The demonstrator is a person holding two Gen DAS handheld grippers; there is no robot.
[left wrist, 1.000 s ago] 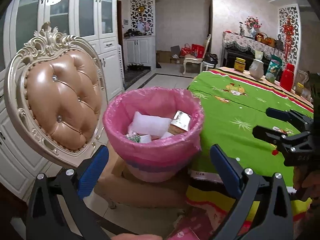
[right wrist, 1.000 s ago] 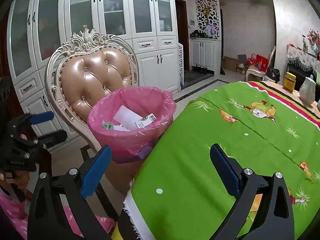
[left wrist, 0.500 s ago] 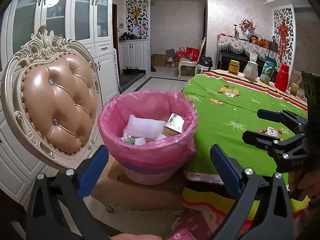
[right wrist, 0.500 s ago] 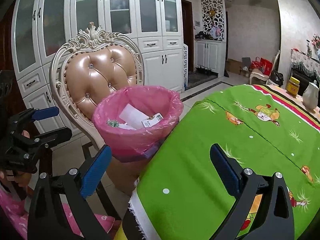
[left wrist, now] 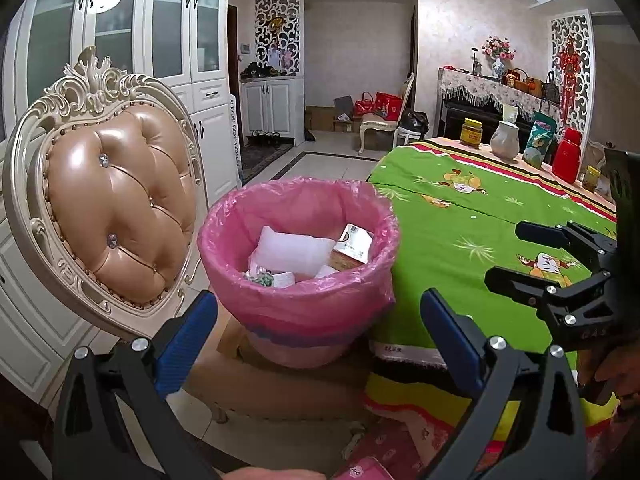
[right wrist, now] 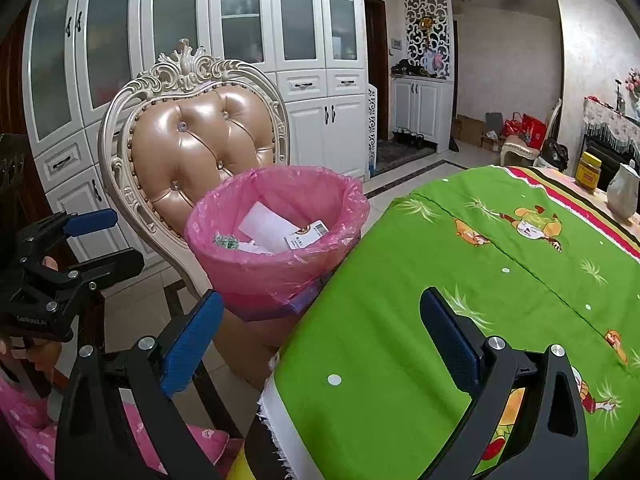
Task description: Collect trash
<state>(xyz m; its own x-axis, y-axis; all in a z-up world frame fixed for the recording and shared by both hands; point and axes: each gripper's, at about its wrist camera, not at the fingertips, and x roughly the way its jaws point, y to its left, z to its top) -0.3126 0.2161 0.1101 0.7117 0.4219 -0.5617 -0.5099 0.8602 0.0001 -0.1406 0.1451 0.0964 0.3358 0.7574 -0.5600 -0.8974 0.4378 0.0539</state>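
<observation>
A bin lined with a pink bag (left wrist: pixel 304 280) (right wrist: pixel 276 256) stands on a chair seat beside the table. Inside lie a white air pillow (left wrist: pixel 294 250) (right wrist: pixel 266 226), a labelled packet (left wrist: pixel 354 240) (right wrist: pixel 306 236) and a small green scrap (left wrist: pixel 262 279) (right wrist: pixel 224 240). My left gripper (left wrist: pixel 318 332) is open and empty, just short of the bin. It also shows at the left of the right wrist view, left gripper (right wrist: pixel 100 240). My right gripper (right wrist: pixel 320 340) hangs open and empty over the table's corner, and appears at the right of the left wrist view, right gripper (left wrist: pixel 516 252).
A tufted tan chair back (left wrist: pixel 116 216) (right wrist: pixel 200 148) rises behind the bin. The green cartoon tablecloth (left wrist: pixel 472 232) (right wrist: pixel 460 280) covers the table; a jar (left wrist: pixel 470 133), white jug (left wrist: pixel 505 141), green bag (left wrist: pixel 538 140) and red flask (left wrist: pixel 566 155) stand at its far end. White cabinets (right wrist: pixel 248 60) line the wall.
Both grippers have drawn back slightly from the bin and stayed open. The bin now sits a little further to the right in each view.
</observation>
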